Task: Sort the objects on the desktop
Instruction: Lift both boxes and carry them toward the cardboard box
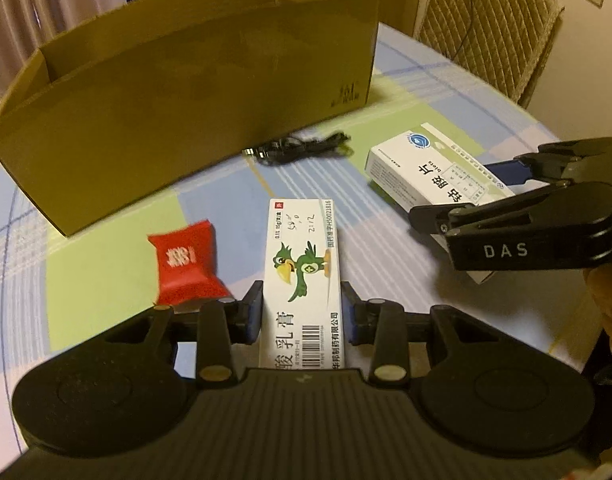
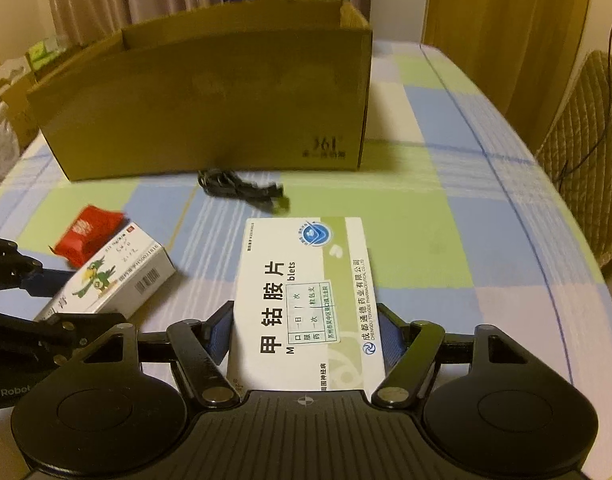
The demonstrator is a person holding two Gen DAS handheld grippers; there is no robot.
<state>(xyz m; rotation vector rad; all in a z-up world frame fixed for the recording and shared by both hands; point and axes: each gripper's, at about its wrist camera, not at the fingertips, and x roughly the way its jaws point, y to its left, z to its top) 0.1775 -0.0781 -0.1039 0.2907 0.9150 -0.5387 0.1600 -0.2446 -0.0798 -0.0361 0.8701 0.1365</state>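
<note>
My left gripper (image 1: 302,314) is shut on a narrow white ointment box with a green bird (image 1: 302,280), also seen in the right wrist view (image 2: 114,276). My right gripper (image 2: 306,328) is shut on a wider white and green tablet box (image 2: 306,300), which also shows in the left wrist view (image 1: 433,172). Whether the boxes are lifted off the table I cannot tell. A red sachet (image 1: 186,268) lies left of the ointment box. A black coiled cable (image 2: 242,190) lies in front of the open cardboard box (image 2: 210,100).
The table wears a blue, green and white checked cloth (image 2: 445,220). The cardboard box (image 1: 186,92) stands at the back. A padded chair (image 1: 485,20) stands beyond the right edge. Curtains and more boxes are behind.
</note>
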